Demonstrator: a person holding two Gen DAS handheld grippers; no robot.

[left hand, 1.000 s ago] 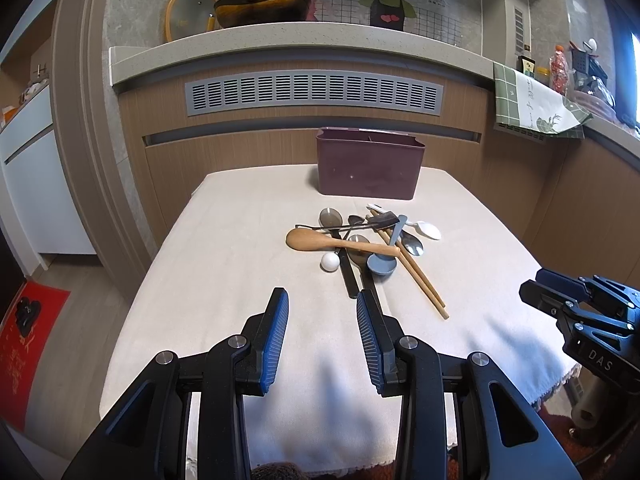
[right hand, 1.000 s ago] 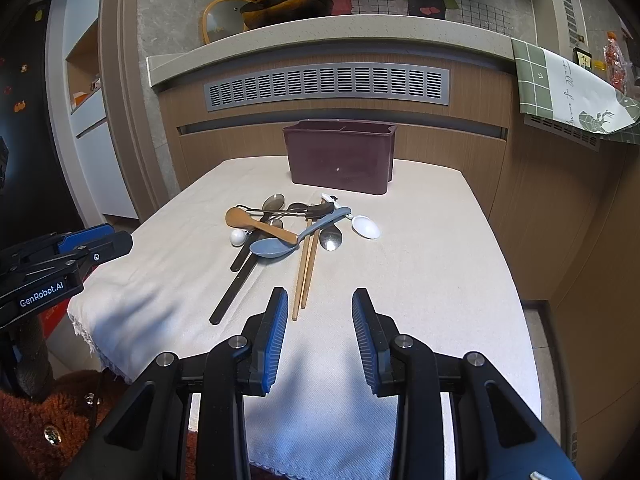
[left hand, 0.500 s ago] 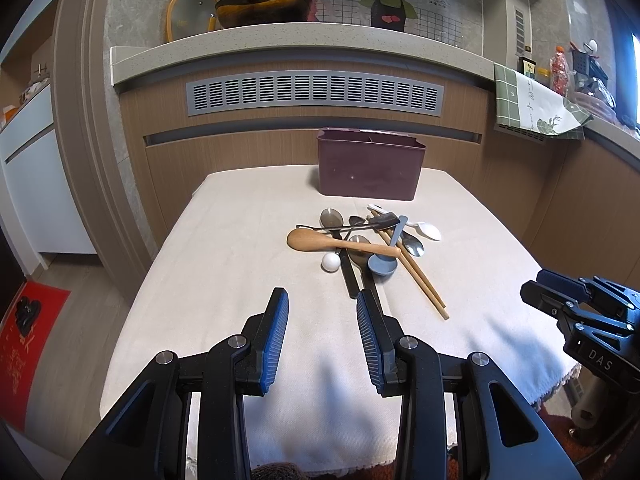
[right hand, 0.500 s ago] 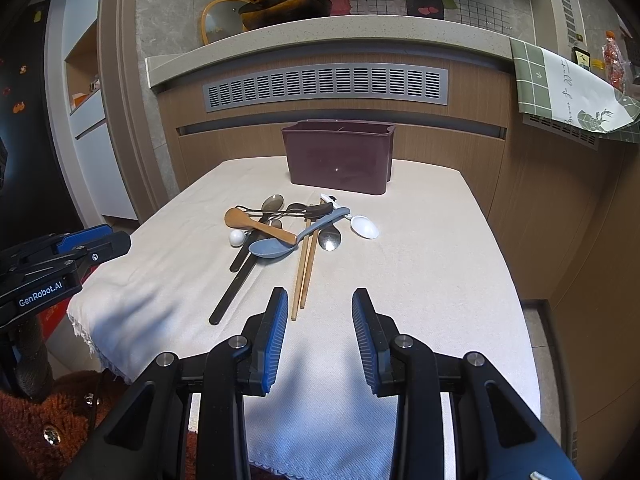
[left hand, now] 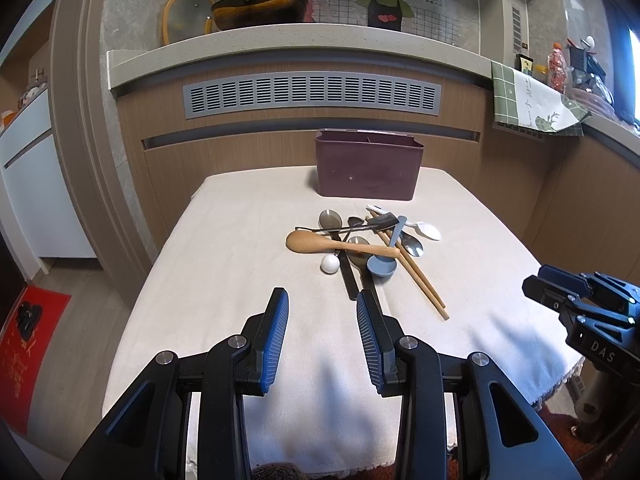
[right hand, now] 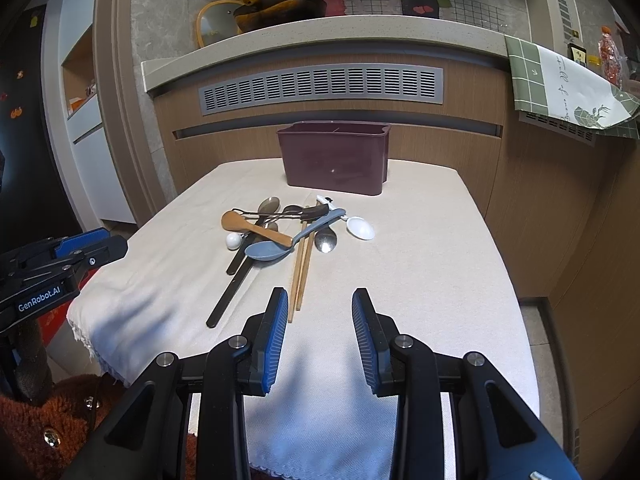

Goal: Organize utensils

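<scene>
Cream tablecloth (left hand: 224, 280) bare around utensil pile (left hand: 360, 244)

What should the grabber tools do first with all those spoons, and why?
Probably move the right tool forward onto the chopsticks: both tools are open and empty, and the chopsticks' near ends lie closest to it, clear of the pile, while the maroon bin waits behind.
</scene>
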